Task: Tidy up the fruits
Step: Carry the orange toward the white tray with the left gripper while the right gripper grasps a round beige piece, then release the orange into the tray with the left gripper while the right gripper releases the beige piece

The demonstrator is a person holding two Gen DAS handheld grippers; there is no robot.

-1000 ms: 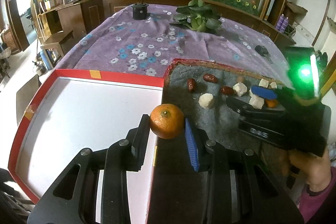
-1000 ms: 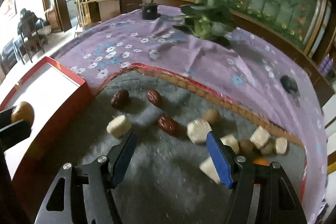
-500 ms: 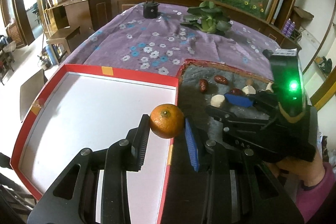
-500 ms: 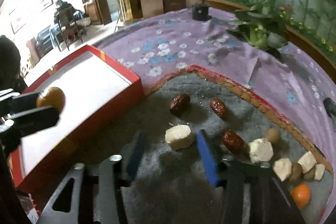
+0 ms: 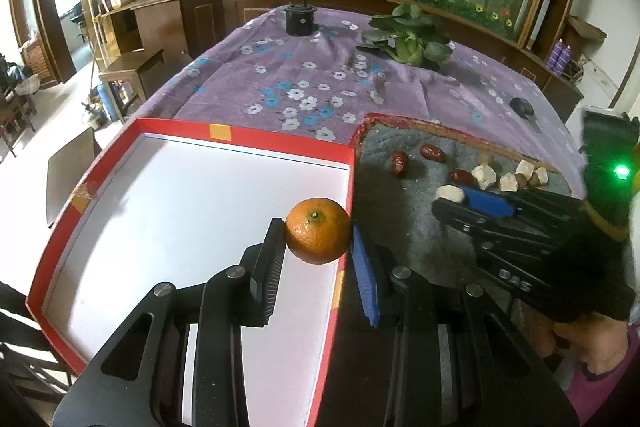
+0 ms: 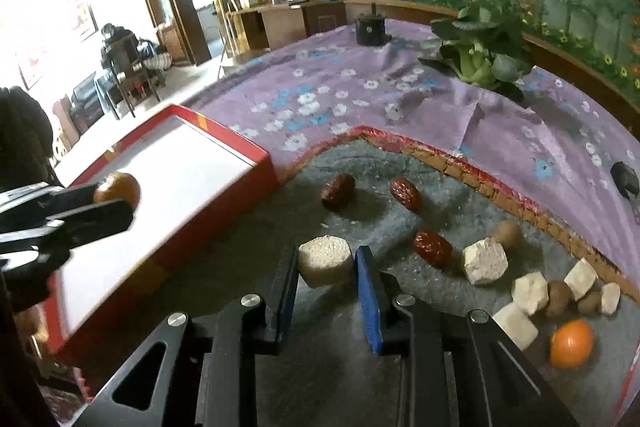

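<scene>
Now my left claw (image 5: 318, 247) clamps the orange (image 5: 318, 230) above the red tray's (image 5: 244, 137) right edge, while my right claw (image 6: 326, 279) closes around a pale chunk (image 6: 326, 261) on the grey mat (image 6: 360, 219)

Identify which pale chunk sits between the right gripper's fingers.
The round, cylinder-like pale chunk nearest the red tray; the other pale chunks lie farther right, outside the right gripper.

My right gripper (image 6: 326, 277) has swung left across the mat (image 6: 248, 247) and narrowed its jaws around the pale chunk (image 6: 326, 261), which a second ago lay ahead-left of them. My left gripper (image 5: 318, 259) has risen and drawn back.
</scene>
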